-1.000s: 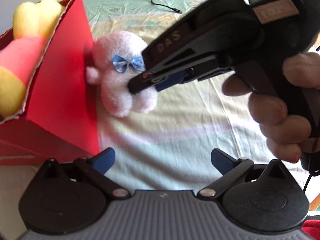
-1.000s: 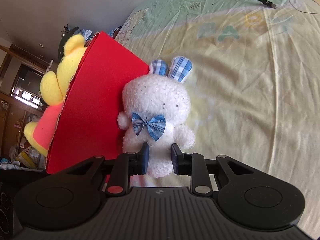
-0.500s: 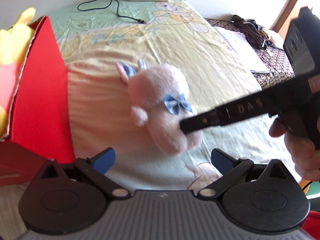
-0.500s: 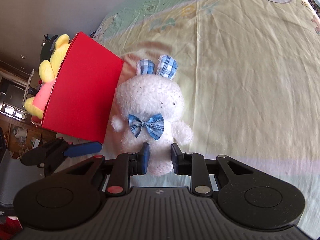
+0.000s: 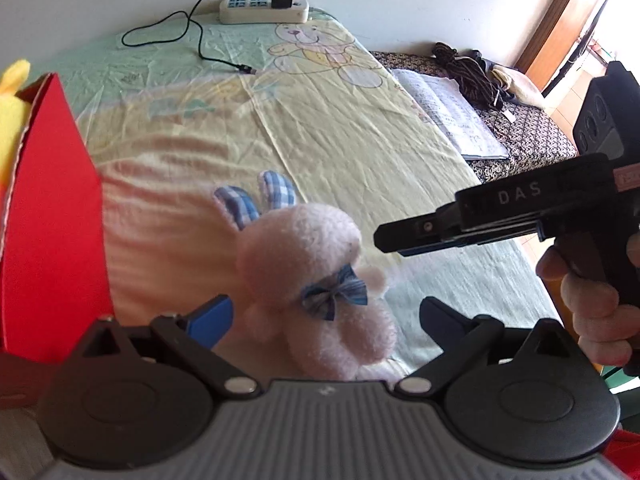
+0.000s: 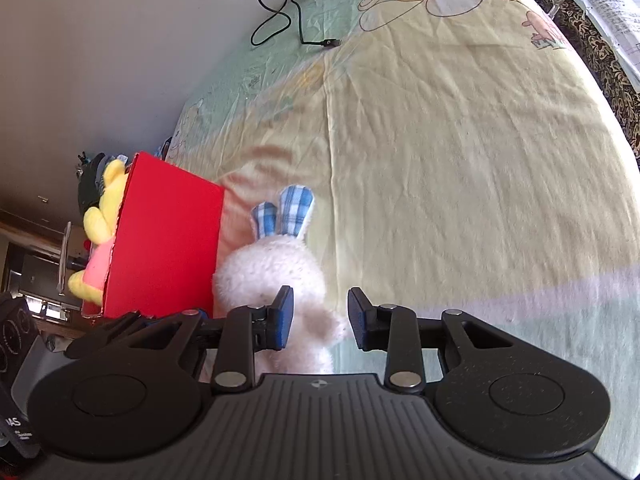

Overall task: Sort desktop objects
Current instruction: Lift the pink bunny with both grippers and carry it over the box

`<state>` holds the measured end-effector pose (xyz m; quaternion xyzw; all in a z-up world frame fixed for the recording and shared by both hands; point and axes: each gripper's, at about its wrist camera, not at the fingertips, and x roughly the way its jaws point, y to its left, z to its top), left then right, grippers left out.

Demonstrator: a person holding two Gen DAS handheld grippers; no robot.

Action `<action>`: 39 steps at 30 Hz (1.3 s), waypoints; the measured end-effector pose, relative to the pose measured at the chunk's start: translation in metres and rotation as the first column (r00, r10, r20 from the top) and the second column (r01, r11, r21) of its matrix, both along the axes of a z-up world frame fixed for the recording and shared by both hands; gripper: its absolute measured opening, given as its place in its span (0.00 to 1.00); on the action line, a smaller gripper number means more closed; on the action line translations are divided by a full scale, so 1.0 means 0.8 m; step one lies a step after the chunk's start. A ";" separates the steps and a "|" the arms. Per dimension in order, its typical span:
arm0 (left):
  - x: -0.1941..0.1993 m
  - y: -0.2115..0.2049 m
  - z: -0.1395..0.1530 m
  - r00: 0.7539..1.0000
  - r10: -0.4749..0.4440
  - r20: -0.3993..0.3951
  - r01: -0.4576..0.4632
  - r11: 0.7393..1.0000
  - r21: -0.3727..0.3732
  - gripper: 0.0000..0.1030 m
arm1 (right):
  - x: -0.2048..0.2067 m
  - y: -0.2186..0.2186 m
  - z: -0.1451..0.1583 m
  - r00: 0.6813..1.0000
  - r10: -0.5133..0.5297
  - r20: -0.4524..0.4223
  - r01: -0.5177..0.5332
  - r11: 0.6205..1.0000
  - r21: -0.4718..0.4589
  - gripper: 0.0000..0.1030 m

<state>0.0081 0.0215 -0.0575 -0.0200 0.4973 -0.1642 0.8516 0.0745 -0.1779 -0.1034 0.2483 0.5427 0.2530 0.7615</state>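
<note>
I am holding my left gripper wide open around the white plush bunny, its blue-padded fingers apart from the fur on both sides. The bunny, with checked blue ears and a bow tie, is lying on the cartoon-bear bedsheet just beside the red box holding a yellow plush toy. My right gripper is standing open too, gripping nothing; its side is showing the letters "DAS".
</note>
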 end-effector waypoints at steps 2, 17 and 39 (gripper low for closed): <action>0.006 -0.001 -0.004 1.000 -0.003 -0.011 0.002 1.000 -0.005 0.94 | 0.007 0.005 -0.010 1.000 0.004 -0.029 -0.003 0.999 0.036 0.33; 0.033 0.036 -0.043 0.980 0.118 -0.161 -0.128 0.991 -0.049 0.89 | 0.028 0.067 -0.027 0.978 0.191 -0.085 -0.168 0.960 0.223 0.57; 0.005 0.011 -0.027 0.995 0.021 -0.098 -0.026 0.999 -0.048 0.79 | -0.023 0.052 0.006 0.982 0.184 -0.030 -0.177 0.970 0.167 0.52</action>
